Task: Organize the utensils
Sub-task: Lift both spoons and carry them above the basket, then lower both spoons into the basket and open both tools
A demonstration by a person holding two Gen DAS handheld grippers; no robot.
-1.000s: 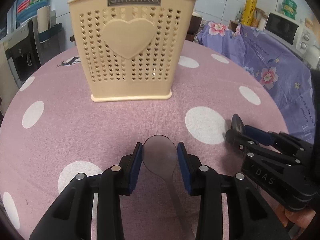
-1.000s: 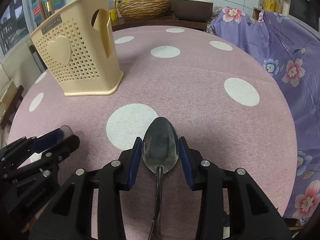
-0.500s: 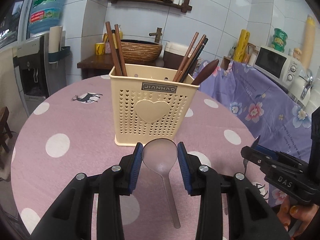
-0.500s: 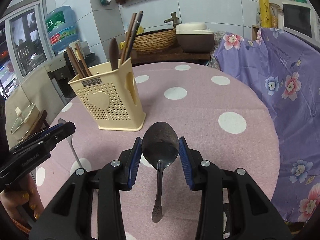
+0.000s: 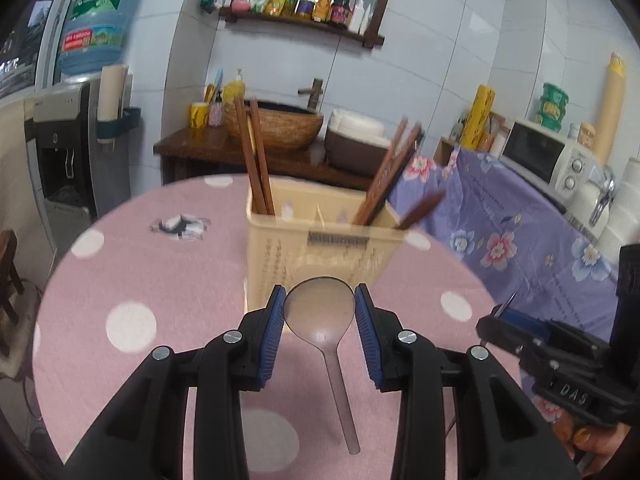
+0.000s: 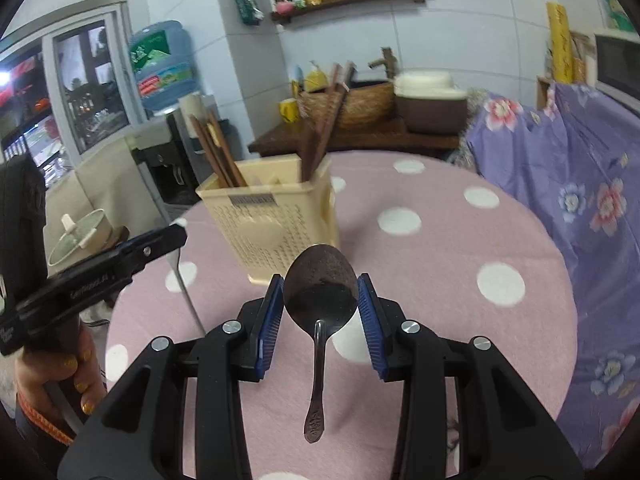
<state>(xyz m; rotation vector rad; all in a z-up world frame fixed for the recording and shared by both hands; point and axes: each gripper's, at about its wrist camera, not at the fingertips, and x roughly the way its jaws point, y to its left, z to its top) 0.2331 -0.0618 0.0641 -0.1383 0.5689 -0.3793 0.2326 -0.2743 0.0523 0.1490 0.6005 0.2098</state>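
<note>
Clear plastic spoon [image 5: 320,312] clamped in the left gripper [image 5: 319,308], steel spoon [image 6: 320,294] in the right gripper [image 6: 320,296], both aloft above the table's near edge; next, drop them into the caddy [image 5: 324,256].

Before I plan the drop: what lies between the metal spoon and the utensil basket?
Right wrist view: only bare polka-dot tablecloth separates the metal spoon from the utensil basket.
</note>
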